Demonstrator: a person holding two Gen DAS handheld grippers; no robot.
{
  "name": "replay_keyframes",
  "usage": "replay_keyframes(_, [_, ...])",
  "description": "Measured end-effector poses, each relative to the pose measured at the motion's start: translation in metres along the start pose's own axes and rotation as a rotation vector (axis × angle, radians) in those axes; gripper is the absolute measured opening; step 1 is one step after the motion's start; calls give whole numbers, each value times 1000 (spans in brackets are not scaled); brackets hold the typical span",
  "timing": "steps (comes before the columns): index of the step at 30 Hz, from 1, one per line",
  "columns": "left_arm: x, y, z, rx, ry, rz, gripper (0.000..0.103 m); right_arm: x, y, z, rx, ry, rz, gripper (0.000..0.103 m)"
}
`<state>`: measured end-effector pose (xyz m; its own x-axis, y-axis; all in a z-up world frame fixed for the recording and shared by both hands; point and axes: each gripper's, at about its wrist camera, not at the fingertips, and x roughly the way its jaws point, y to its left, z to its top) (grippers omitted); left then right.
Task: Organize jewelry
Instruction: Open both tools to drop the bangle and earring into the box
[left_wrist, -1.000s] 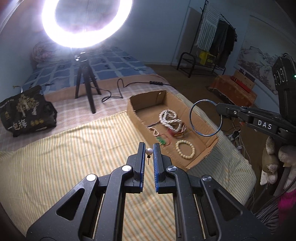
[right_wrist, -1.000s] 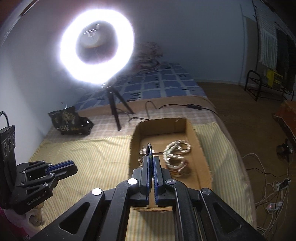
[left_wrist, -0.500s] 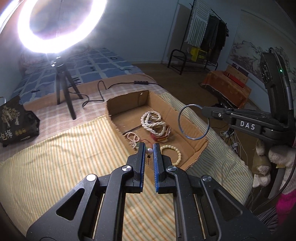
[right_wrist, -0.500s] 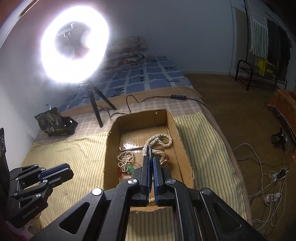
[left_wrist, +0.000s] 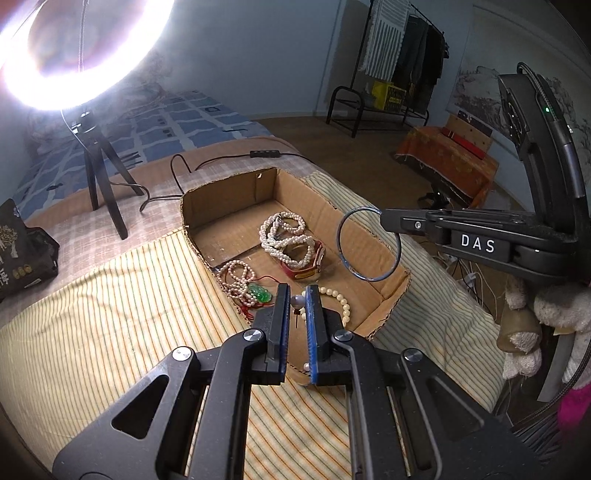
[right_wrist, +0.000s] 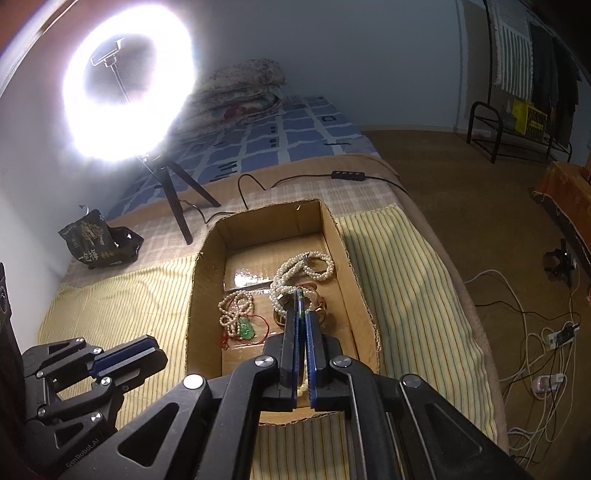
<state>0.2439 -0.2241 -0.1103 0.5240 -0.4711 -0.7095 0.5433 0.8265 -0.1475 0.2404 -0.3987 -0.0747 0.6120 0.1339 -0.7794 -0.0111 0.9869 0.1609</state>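
Note:
A cardboard box (left_wrist: 391, 295) (right_wrist: 354, 291) lies on the striped bed cover. It holds white pearl strands (left_wrist: 282, 236) (right_wrist: 306, 266), a pink bead necklace with a green pendant (left_wrist: 258, 291) (right_wrist: 245, 328), a red band (left_wrist: 303, 269) and a cream bead bracelet (left_wrist: 341, 301). My left gripper (left_wrist: 296, 300) is shut on a pearl stud earring (left_wrist: 296, 302), above the box's near edge. My right gripper (right_wrist: 300, 314) (left_wrist: 384, 218) is shut on a thin blue bangle (left_wrist: 367, 243), seen edge-on in its own view (right_wrist: 300, 295), above the box's right side.
A bright ring light on a black tripod (left_wrist: 99, 173) (right_wrist: 177, 206) stands behind the box, with its cable (left_wrist: 221, 158) across the bed. A black bag (left_wrist: 22, 258) (right_wrist: 99, 240) lies at the left. Cables and plugs (right_wrist: 535, 354) lie on the floor at the right.
Both grippers have moved closer to the box and lower over it, each still holding its piece. The left gripper now sits over the box's near edge.

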Motion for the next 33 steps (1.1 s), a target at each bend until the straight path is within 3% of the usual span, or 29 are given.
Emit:
replay_keyframes(10, [5,-7,0,15,5,-9,6,1,-1,0,7,-2,15,3])
replay_keyframes(11, [5,-6,0,14,5,-8,6,1,-1,1,7,-3,15,5])
replay_keyframes(13, [5,-6,-1,11,3,-6,6,0,-1,1,7,-9,11,28])
replay_keyframes(16, [5,-5,0,9,8,-5,7,-1,-1,1,5,-16,6,32])
replay_keyframes(17, [5,-5,0,8,10,-5,13,-2,0,1,4,-19,3,34])
replay_keyframes(18, [5,-5,0,8,9,-6,30,-2,0,2,3,-20,-3,42])
replay_keyframes(20, [3,-6,0,10,-5,-3,44,-3,0,2,-1,-32,-18,59])
replay_keyframes(25, [3,-7,1,10,-5,2,44,-6,1,3,-4,-54,-40,80])
replay_keyframes(27, [3,-7,1,6,2,5,54,-7,1,5,-1,-63,-53,86])
replay_keyframes(33, [0,-7,1,2,-7,10,62,-9,4,7,-5,-80,-78,94])
